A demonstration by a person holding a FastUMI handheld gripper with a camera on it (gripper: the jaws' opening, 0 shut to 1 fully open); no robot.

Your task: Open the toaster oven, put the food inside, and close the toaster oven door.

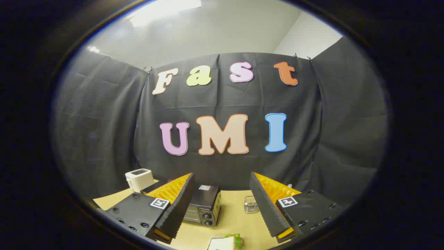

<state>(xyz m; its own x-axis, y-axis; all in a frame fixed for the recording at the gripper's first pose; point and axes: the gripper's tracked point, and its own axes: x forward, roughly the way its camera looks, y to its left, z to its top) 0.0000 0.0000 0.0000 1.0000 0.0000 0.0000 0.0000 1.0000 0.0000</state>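
While its two black ribbed fingers (180,205) stand wide apart holding nothing, the gripper (222,205) hangs above the tan wooden table (239,218). Ahead sits the black box-shaped toaster oven (204,205) with its door closed, and nearer lies a sandwich with green lettuce (230,242).

Cloth-walled booth (104,132), tabletop (236,215) appliances

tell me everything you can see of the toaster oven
The toaster oven is a small black box with a dark glossy top carrying a pale sticker, and two round knobs stacked on its front control panel. Its door looks closed. It stands upright on the light wooden table, partly hidden behind the left finger of the open hand-held gripper, which is not touching it. A white toaster stands apart beyond its left side.
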